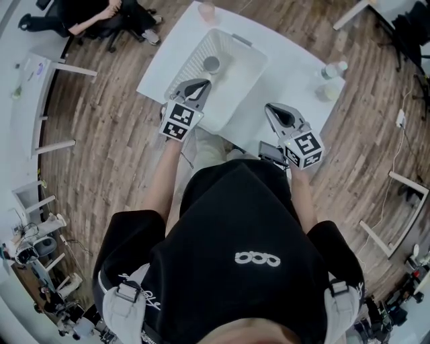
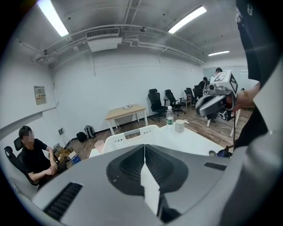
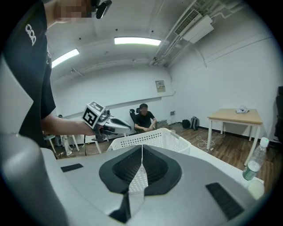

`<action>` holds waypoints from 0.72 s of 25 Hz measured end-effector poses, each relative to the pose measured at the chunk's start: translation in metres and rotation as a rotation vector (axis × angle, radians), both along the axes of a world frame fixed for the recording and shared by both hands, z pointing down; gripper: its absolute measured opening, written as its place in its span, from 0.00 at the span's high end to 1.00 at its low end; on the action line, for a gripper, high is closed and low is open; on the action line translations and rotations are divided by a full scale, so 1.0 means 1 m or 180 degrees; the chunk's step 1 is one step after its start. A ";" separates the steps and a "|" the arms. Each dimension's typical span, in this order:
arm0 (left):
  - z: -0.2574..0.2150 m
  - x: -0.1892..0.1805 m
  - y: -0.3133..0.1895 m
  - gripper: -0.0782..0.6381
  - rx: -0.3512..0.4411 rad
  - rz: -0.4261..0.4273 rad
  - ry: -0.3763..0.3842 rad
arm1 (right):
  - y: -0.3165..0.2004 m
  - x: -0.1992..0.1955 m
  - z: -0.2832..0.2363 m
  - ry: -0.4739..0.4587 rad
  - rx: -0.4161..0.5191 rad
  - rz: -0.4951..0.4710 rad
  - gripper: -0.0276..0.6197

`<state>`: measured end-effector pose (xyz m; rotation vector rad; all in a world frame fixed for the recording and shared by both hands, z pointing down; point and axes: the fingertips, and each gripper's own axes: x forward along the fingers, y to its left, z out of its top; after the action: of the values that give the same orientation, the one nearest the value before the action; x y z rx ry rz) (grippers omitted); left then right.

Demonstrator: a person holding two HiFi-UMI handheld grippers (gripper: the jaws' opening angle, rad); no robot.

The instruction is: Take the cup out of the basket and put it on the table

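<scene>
- Left gripper (image 1: 199, 85): jaws were closed together with nothing between them, by the near edge of the basket (image 1: 243, 79).
- Right gripper (image 1: 271, 107): jaws were closed and empty, over the table (image 1: 295, 80).
- Cup (image 1: 211, 64): stood inside the basket, apart from both grippers.

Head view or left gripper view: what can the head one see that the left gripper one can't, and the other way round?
Only the head view looks down into the basket, so only it shows the grey cup sitting inside. Only the left gripper view shows the ceiling lights, a wooden table by the far wall and black chairs. Both show the white basket, the bottle, the right gripper and a seated person.
</scene>
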<state>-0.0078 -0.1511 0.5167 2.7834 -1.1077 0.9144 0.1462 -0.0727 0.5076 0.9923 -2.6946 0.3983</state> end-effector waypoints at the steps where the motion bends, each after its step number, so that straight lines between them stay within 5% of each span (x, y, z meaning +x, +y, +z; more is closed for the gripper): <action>1: 0.007 0.002 -0.008 0.88 -0.0037 0.0010 -0.0056 | -0.001 -0.001 0.001 -0.0006 -0.0008 -0.0002 0.92; 12: 0.112 0.017 -0.081 0.86 -0.0581 0.0199 -0.1001 | -0.001 -0.012 0.022 0.0022 -0.0142 -0.0052 0.92; 18: 0.171 0.018 -0.100 0.72 -0.0858 0.0288 -0.1351 | 0.001 -0.005 0.031 0.0049 -0.0222 0.0015 0.92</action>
<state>0.0098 -0.2512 0.6878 2.4997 -0.8126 1.5864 0.1409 -0.0721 0.5391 0.9783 -2.6459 0.4800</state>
